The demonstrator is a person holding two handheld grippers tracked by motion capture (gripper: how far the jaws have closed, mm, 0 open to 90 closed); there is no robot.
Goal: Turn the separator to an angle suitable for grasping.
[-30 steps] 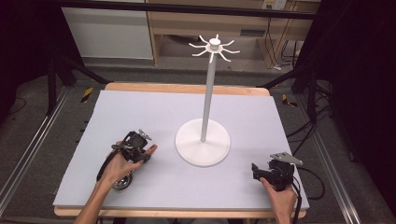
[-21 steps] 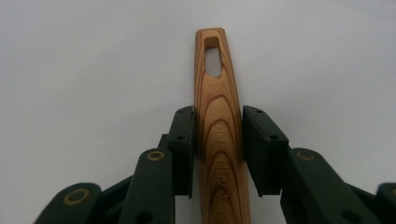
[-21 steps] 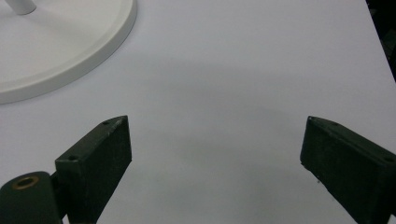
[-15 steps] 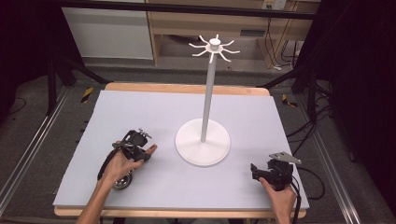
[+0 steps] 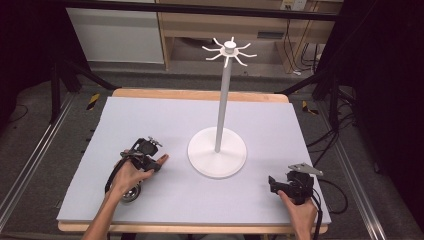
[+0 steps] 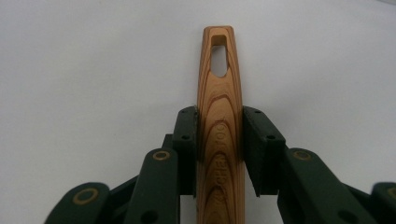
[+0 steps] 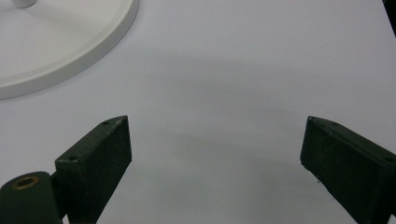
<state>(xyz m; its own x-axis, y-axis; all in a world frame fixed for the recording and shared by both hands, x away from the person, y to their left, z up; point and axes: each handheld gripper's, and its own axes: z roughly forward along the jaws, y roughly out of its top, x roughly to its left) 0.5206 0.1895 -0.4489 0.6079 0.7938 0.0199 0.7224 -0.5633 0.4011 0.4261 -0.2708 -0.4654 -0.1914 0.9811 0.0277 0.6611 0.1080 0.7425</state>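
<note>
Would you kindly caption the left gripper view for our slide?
Left gripper shut on a wooden utensil handle with a hanging slot, over the pale table.

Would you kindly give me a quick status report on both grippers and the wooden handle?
Left gripper shut on light wooden utensil handle with hanging slot. Right gripper open, empty, beside tall white hook stand. Grey mat between handle and stand unobstructed.

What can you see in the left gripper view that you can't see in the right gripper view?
Left gripper view: a wooden handle with a hanging slot at its end, clamped between the left gripper jaws, which have just been closing on it. Right gripper view: the white stand base at the top left, and the right gripper with its jaws wide apart and nothing between them. Both: the pale mat and a pair of black jaws.
</note>
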